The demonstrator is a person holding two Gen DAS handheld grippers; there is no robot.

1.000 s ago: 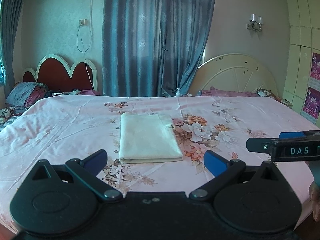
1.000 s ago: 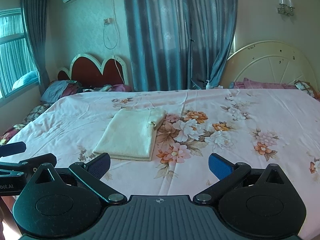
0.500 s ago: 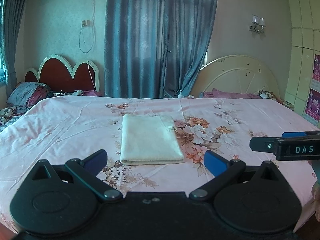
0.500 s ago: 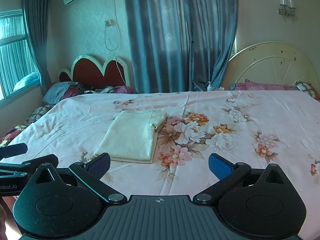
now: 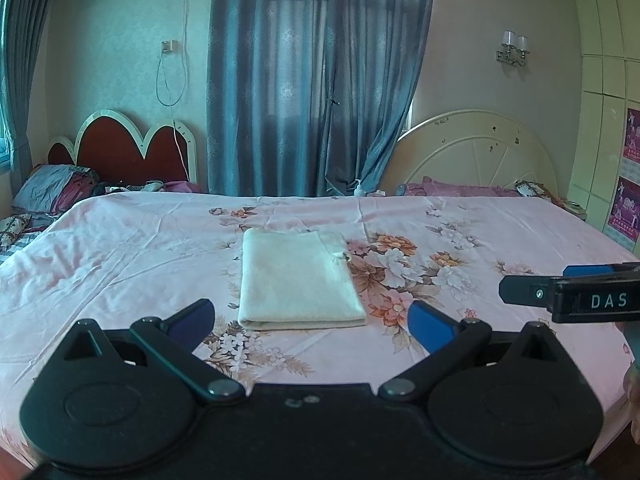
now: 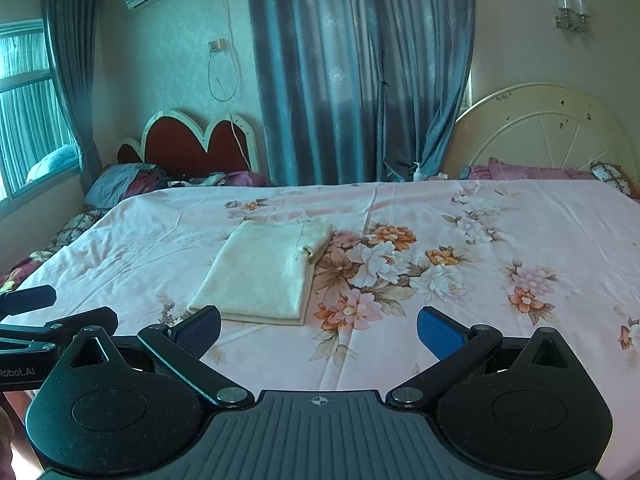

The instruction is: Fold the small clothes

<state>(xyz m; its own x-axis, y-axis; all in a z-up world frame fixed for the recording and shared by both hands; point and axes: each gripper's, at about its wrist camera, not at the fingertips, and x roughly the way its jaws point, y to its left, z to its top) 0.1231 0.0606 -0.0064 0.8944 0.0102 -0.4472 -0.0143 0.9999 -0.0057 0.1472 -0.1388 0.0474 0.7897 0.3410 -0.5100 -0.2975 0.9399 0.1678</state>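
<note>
Bedroom w/ floral-sheet bed (image 5: 120,248): folded cream garment (image 5: 298,280) lies mid-bed, unmoved vs 1 s ago. Left tongs (image 5: 312,320) & right tongs (image 6: 318,330) both released, empty, backed off slightly; fold prob. done.

One folded cream cloth (image 5: 298,278) is lying on one bed (image 5: 120,256). Two claws are showing, the left claw (image 5: 311,322) and the right claw (image 6: 319,332). Two headboards are standing behind: one red headboard (image 5: 132,150), one cream headboard (image 5: 472,152).

Dim interior with a blue-green cast, daylight filtering through the curtains (image 5: 316,80) and the window (image 6: 24,108), soft shadows on the bed (image 6: 500,216), no glare, sharp centre, fisheye bending and dark vignetting at the corners
</note>
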